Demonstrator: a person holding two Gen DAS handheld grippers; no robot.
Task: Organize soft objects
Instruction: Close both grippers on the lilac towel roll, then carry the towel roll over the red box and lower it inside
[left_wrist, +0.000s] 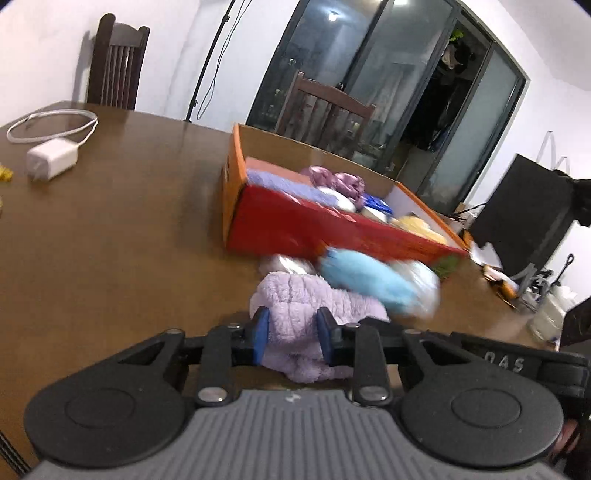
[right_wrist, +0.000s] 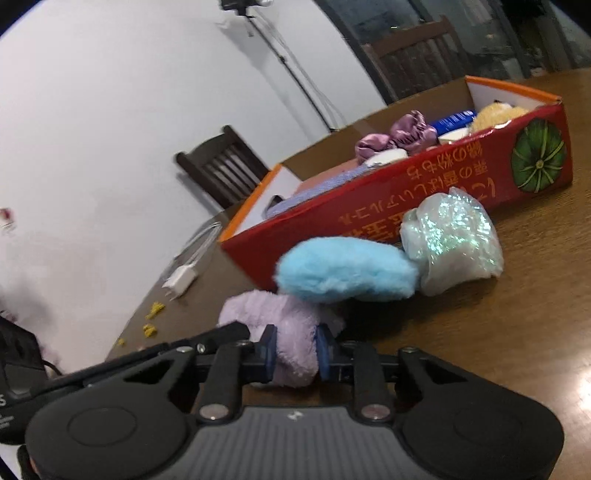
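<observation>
Both low over table, L tongs (left_wrist: 291, 334) & R tongs (right_wrist: 295, 349) each clamped on lilac plush cloth (left_wrist: 303, 306) (right_wrist: 291, 332), side by side.

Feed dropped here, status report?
Left gripper and right gripper both shut on lilac plush. Red box ahead. Blue plush lying between.

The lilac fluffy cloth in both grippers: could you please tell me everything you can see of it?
The lilac fluffy cloth is a plush, ribbed-looking fabric, bunched and crumpled. The left gripper and the right gripper both pinch it between blue pads. It sits over the brown table, in front of the red box. The blue fluffy piece overlaps its far edge; whether it rests on the table I cannot tell.
</observation>
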